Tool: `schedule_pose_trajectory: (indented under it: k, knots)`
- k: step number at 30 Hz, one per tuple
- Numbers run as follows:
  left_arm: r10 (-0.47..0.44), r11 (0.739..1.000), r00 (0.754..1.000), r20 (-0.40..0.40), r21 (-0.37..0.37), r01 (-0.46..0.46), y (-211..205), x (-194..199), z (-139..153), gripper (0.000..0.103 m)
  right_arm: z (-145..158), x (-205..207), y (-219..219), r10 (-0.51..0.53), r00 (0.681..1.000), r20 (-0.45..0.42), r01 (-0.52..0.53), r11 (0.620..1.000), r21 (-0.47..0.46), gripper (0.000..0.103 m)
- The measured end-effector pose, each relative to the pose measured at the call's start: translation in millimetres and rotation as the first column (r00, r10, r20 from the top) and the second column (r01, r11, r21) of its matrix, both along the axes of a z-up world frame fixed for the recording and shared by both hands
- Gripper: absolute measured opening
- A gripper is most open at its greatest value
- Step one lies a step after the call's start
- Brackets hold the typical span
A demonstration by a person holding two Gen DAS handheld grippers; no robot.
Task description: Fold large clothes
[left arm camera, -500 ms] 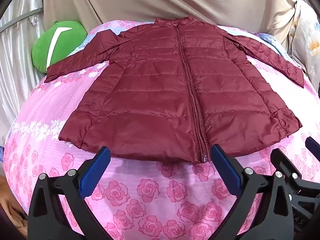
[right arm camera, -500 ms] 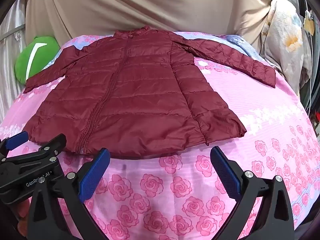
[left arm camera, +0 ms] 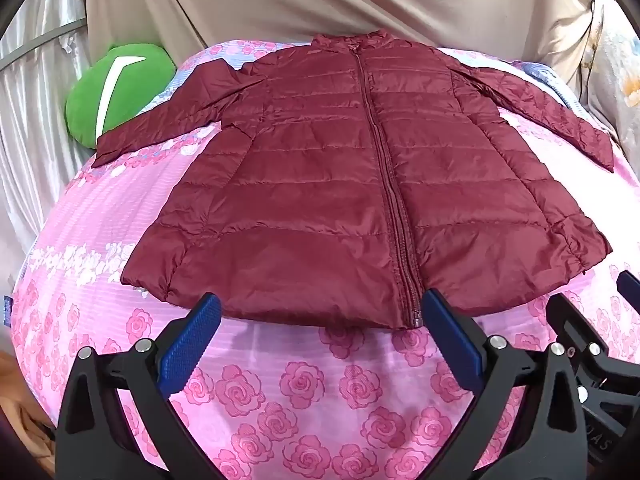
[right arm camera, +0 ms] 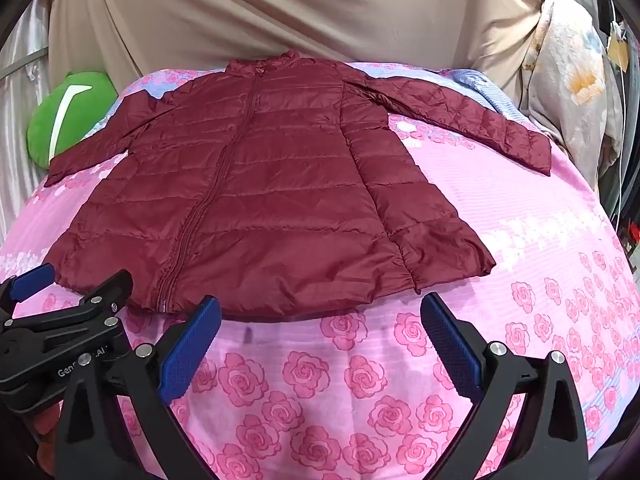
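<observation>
A maroon quilted jacket (left arm camera: pixel 360 184) lies flat and zipped on the pink rose-print bed cover (left arm camera: pixel 304 392), collar at the far side, both sleeves spread outward. It also shows in the right wrist view (right arm camera: pixel 272 200). My left gripper (left arm camera: pixel 320 320) is open and empty, just short of the hem near the zipper's bottom end. My right gripper (right arm camera: pixel 320 320) is open and empty, just short of the hem's right half. The left gripper's body also shows at the lower left of the right wrist view (right arm camera: pixel 60 320).
A green plush cushion (left arm camera: pixel 116 88) sits at the bed's far left. A beige curtain (left arm camera: pixel 320 0) hangs behind the bed. Floral fabric (right arm camera: pixel 572 92) hangs at the far right, with cables beside it.
</observation>
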State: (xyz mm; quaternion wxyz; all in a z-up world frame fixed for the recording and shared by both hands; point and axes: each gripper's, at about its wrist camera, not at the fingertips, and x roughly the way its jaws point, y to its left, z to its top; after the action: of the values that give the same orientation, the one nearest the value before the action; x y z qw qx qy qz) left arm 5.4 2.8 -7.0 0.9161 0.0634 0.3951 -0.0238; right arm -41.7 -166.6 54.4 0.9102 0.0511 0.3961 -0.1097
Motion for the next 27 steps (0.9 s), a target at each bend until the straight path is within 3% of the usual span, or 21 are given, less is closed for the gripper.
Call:
schedule_pose_trajectory:
  k: [27]
  knots:
    - [0.011,1.000,1.000,0.010,0.025,-0.011,-5.5,6.8,0.7,0.098,-1.2,11.9,2.1,-0.012,1.000,-0.006,0.012,1.000,-0.024,0.098]
